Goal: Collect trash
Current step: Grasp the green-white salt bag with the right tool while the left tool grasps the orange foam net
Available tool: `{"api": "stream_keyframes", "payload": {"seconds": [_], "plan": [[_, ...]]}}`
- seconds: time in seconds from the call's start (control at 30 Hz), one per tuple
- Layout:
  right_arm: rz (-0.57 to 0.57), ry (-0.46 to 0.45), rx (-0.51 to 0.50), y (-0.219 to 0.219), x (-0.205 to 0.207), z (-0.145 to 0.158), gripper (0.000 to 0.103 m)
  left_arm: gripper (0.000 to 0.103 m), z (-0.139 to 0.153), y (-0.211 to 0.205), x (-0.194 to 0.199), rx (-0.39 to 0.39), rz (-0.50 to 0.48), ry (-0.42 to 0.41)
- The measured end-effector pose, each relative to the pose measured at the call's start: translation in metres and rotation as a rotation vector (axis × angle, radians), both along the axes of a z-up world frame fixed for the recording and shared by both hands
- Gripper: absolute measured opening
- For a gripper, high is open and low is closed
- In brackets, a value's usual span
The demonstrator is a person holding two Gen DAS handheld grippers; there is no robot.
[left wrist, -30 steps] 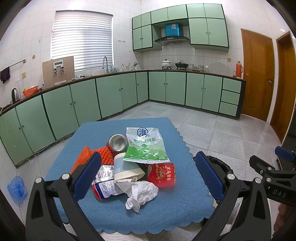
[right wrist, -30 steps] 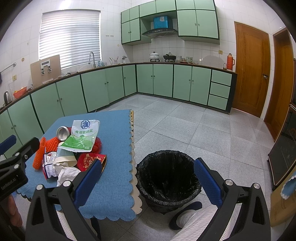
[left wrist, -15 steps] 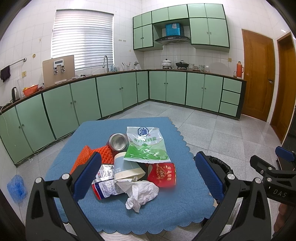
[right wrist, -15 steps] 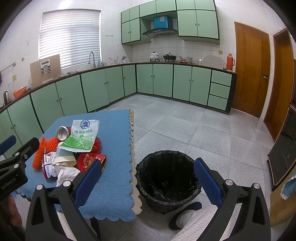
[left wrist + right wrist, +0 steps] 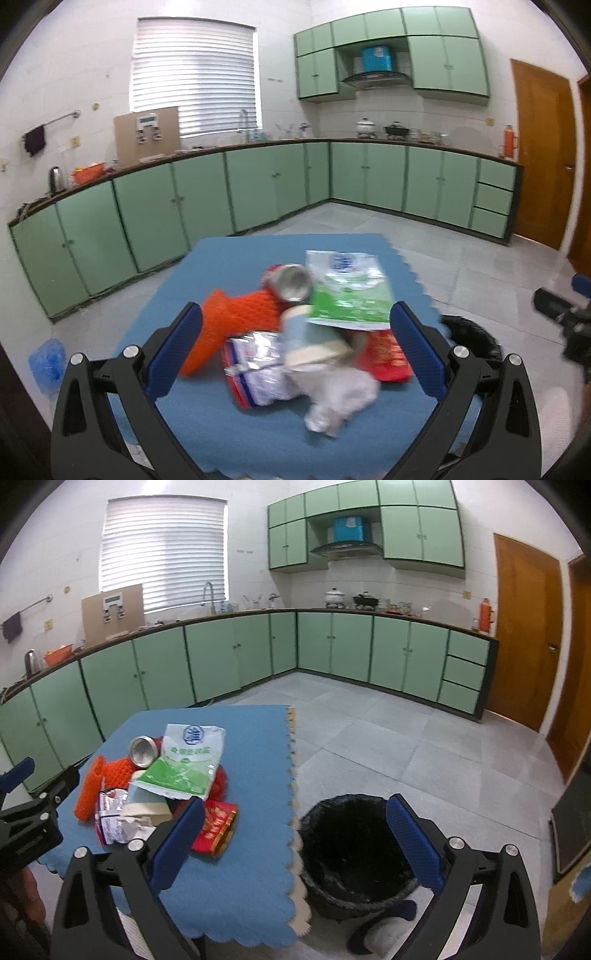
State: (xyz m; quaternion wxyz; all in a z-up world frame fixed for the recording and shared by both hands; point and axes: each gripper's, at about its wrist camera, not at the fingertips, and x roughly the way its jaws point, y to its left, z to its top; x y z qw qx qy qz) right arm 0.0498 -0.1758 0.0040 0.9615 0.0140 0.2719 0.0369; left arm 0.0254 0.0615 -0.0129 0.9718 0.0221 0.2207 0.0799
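Observation:
A heap of trash lies on the blue table: a green and white bag, a metal can, orange foam net, a paper cup, a silver wrapper, crumpled tissue and a red packet. My left gripper is open and empty, low over the near side of the heap. My right gripper is open and empty, above the gap between the table and a black-lined bin. The heap also shows in the right wrist view.
Green cabinets line the back and left walls. Wooden doors stand at the right. A blue bag lies on the floor left of the table. Grey tiled floor stretches beyond the bin.
My left gripper has moved forward and down toward the trash heap, which looks larger and blurred. My right gripper has shifted slightly forward and left.

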Motion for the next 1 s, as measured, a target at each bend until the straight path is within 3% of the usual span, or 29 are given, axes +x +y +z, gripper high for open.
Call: {"api": "stream_keyframes", "payload": {"seconds": [0.27,0.73,0.93,1.0], "plan": [[0.105,0.0,0.018,0.04,0.051,-0.013,0.089,0.098,-0.023,0.058,0.032,0.051,0.128,0.009],[0.222,0.129,0.043,0.103,0.137,-0.071,0.078,0.098,-0.066,0.098,0.072,0.005,0.139,0.068],[0.235,0.202,0.057,0.105,0.157,-0.086,0.067,0.098,-0.076,0.101,0.077,0.004,0.132,0.077],[0.249,0.221,0.058,0.107,0.16,-0.09,0.056,0.098,-0.079,0.1,0.08,-0.001,0.131,0.082]]}}
